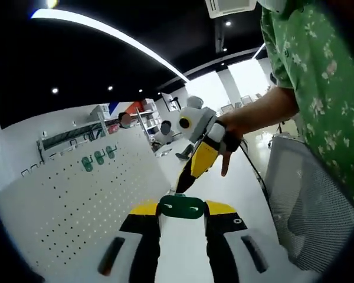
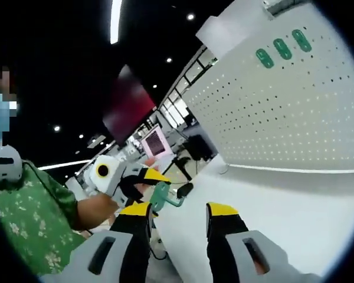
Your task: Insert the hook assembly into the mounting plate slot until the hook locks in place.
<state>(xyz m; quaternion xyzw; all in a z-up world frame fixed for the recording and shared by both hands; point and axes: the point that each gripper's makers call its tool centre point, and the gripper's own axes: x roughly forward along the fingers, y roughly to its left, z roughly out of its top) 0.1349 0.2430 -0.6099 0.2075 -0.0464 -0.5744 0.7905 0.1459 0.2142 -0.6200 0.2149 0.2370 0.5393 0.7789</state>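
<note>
- Left tongs (image 1: 182, 213): pinching the green hook assembly (image 1: 182, 207) above the white tabletop (image 1: 183, 253).
- Right tongs (image 2: 178, 213): spread, nothing between them.
- Pegboard mounting plate (image 1: 71, 200): carries three green hooks (image 1: 98, 158).

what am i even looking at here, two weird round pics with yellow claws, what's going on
A person holds two hand-held grippers, one in each hand; no robot arm is involved. Each round picture comes from a fisheye camera riding on one gripper, looking out along its yellow-tipped fingers.

In the left gripper view, the left gripper clamps a green hook piece between its fingers. Beyond it is the person's hand with the other gripper, over a white table.

In the right gripper view, the right gripper is open and holds nothing. You see the same green piece from the other side, carried by the left gripper.

The white pegboard standing on the table already carries three green plates.
</note>
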